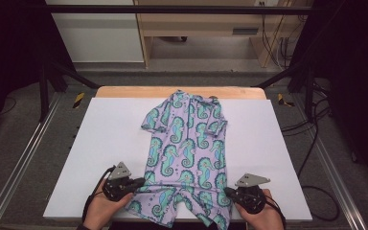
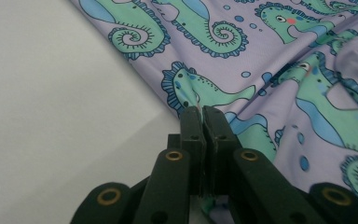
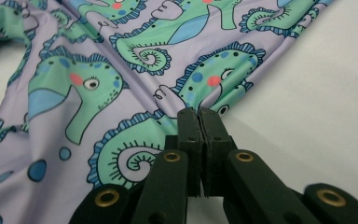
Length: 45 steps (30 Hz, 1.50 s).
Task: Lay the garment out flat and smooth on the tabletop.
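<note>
A lilac child's one-piece suit (image 1: 187,153) printed with green seahorses lies flat on the white table (image 1: 105,139), neck end far, legs at the near edge. My left gripper (image 1: 141,183) is at the suit's left side near the hip, held in a hand. In the left gripper view its jaws (image 2: 203,112) are pressed together on the edge of the suit (image 2: 270,56), and a bit of fabric shows between them lower down. My right gripper (image 1: 227,191) is at the right hip side. Its jaws (image 3: 199,114) are pinched on the hem of the suit (image 3: 121,70).
A wooden strip (image 1: 124,92) runs along the table's far edge. Black frame posts (image 1: 45,76) stand at the back corners, metal rails (image 1: 19,158) run down both sides, and cables (image 1: 316,143) lie on the floor at the right. Bare white surface lies either side of the suit.
</note>
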Tool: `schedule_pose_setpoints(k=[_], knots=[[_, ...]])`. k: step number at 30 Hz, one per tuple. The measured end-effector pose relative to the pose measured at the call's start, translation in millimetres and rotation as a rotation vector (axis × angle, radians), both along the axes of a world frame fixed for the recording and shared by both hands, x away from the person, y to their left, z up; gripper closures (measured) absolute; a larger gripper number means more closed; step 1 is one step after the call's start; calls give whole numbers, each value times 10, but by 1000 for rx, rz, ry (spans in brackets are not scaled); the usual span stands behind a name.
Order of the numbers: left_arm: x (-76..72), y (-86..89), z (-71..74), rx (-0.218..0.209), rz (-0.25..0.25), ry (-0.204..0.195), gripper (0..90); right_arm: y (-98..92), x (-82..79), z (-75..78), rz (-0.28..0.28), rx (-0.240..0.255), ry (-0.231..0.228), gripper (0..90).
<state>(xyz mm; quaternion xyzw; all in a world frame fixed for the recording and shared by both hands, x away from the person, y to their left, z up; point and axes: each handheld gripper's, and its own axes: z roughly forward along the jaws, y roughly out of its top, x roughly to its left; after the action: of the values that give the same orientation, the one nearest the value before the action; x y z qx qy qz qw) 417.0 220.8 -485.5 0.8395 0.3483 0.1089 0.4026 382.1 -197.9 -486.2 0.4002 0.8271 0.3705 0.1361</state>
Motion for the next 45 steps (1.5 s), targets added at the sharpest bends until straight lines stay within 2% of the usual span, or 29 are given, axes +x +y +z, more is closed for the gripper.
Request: schedule_pose_setpoints(k=[8, 11, 14, 16, 18, 19, 21, 23, 25, 27, 30, 34, 36, 38, 39, 40, 42, 45], knots=[[-328, 8, 33, -7, -30, 17, 880, -108, -153, 34, 54, -19, 20, 888], [-430, 33, 57, -19, -35, 20, 880, -128, -206, 50, 85, -4, 32, 885], [-482, 33, 77, -24, -39, 19, 879, -136, -211, 72, 89, 24, 39, 863], [-457, 27, 78, -23, -36, 7, 871, -135, -180, 78, 68, 36, 32, 761], [-405, 24, 83, -21, -10, -22, 789, -129, -125, 83, 40, 57, 28, 682], [-378, 24, 87, -27, -8, -24, 774, -120, -95, 89, 25, 70, 24, 641], [-325, 11, 99, -27, -1, -41, 751, -90, -45, 95, 6, 93, 11, 610], [-260, -20, 117, -26, 8, -44, 706, -47, 0, 81, -12, 95, 1, 573], [-190, -59, 119, -7, 13, -50, 686, 3, 44, 47, -35, 72, -6, 574], [-128, -93, 94, 1, 11, -37, 687, 45, 57, 23, -42, 58, -3, 575], [-67, -141, 52, 27, 0, -29, 703, 89, 62, -8, -54, 19, -23, 587], [-38, -152, 24, 31, 2, -27, 717, 54, 73, 1, -91, 30, -56, 571], [-28, -148, 2, 31, 5, -28, 741, 41, 85, -7, -101, 37, -49, 559], [-23, -136, 2, 28, 1, -24, 784, 54, 86, -22, -92, 29, -43, 570], [-23, -130, 4, 22, -9, -14, 856, 70, 80, -33, -76, 25, -40, 651], [-28, -126, 1, 20, -12, -13, 876, 82, 73, -39, -63, 22, -38, 690], [-43, -116, 4, 22, -11, -12, 886, 95, 55, -39, -36, 16, -37, 861], [-86, -77, 18, 32, -9, -12, 891, 71, 39, -23, -11, 15, -11, 886]])
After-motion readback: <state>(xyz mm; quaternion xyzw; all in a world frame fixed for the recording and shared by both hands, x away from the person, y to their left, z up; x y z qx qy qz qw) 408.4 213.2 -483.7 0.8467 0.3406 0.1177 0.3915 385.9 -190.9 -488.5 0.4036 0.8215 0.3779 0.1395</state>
